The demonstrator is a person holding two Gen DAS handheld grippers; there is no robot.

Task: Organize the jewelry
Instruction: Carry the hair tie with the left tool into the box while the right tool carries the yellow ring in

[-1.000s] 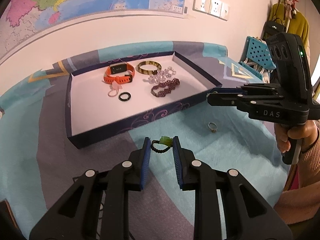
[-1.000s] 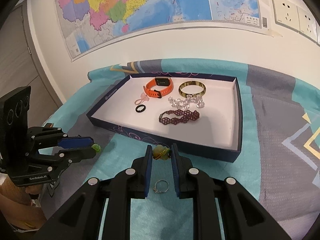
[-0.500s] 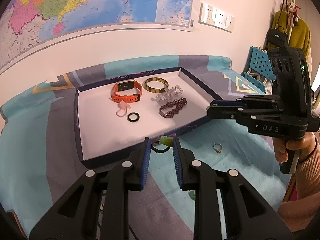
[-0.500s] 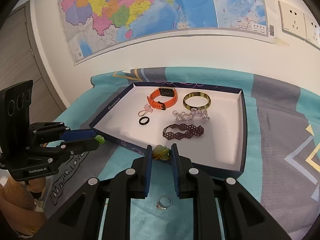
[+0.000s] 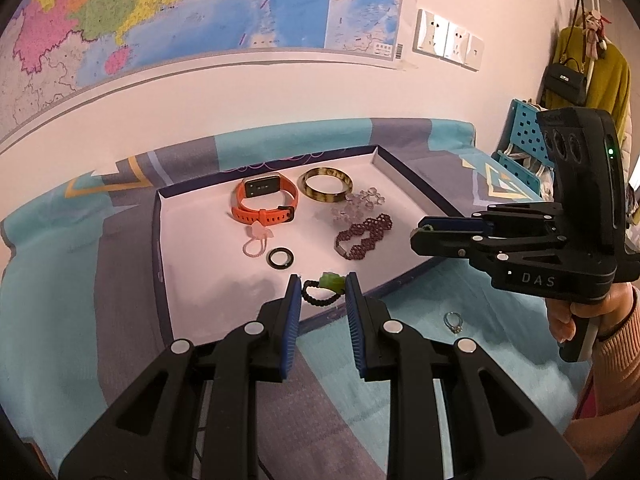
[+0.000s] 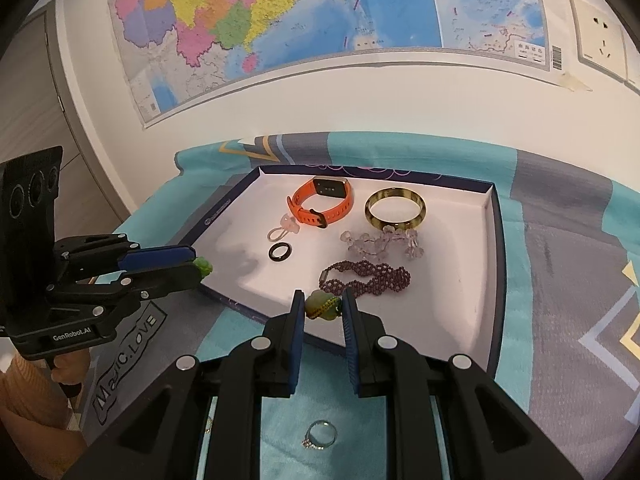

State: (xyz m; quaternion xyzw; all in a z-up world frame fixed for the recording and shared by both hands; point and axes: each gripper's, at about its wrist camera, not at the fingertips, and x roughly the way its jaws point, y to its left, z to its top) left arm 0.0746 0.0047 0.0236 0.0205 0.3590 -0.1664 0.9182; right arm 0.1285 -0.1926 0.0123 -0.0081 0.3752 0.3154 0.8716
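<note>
A black beaded bracelet with a green charm is pinched between the blue pads of the left gripper and is held over the near edge of a shallow tray with dark blue walls and a white floor. A second piece, a green and yellow beaded charm, is pinched between the pads of the right gripper, also above the tray's near wall.

Inside the tray, six pieces are laid out apart from one another: an orange watch at the back, an amber bangle beside it, a clear crystal bracelet, a dark purple beaded bracelet, a small black ring and a pale pink ring.

A silver ring is seen lying outside the tray on the teal and grey cloth, near the front. A coloured map is hung on the wall behind.
</note>
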